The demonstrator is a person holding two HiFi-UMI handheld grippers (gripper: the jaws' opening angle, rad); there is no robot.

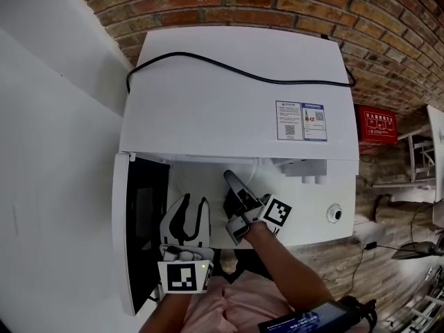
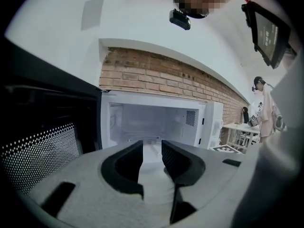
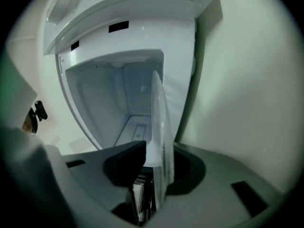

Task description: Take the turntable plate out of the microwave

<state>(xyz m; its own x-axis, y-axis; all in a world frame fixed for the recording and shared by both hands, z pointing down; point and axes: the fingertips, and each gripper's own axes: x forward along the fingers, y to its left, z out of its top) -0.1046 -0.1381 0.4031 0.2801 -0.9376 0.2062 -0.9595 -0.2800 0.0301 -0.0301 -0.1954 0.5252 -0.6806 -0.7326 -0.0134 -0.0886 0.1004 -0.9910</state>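
The white microwave [image 1: 236,103] stands with its door [image 1: 139,234] swung open to the left. My right gripper [image 1: 230,180] reaches into the cavity. In the right gripper view the clear glass turntable plate [image 3: 159,122] shows edge-on, its rim lying between the jaws of the right gripper [image 3: 159,148]. A narrow gap shows between the plate and one jaw, so the jaws stand open around the rim. My left gripper [image 1: 186,222] hangs open and empty in front of the doorway, facing the cavity [image 2: 152,120] in the left gripper view [image 2: 152,156].
A black power cord [image 1: 229,68] lies across the microwave's top. The control knob [image 1: 334,214] is on the right front panel. A brick wall [image 1: 291,5] stands behind, a white wall to the left. A red box [image 1: 376,123] sits at the right. A person [image 2: 263,113] stands far off.
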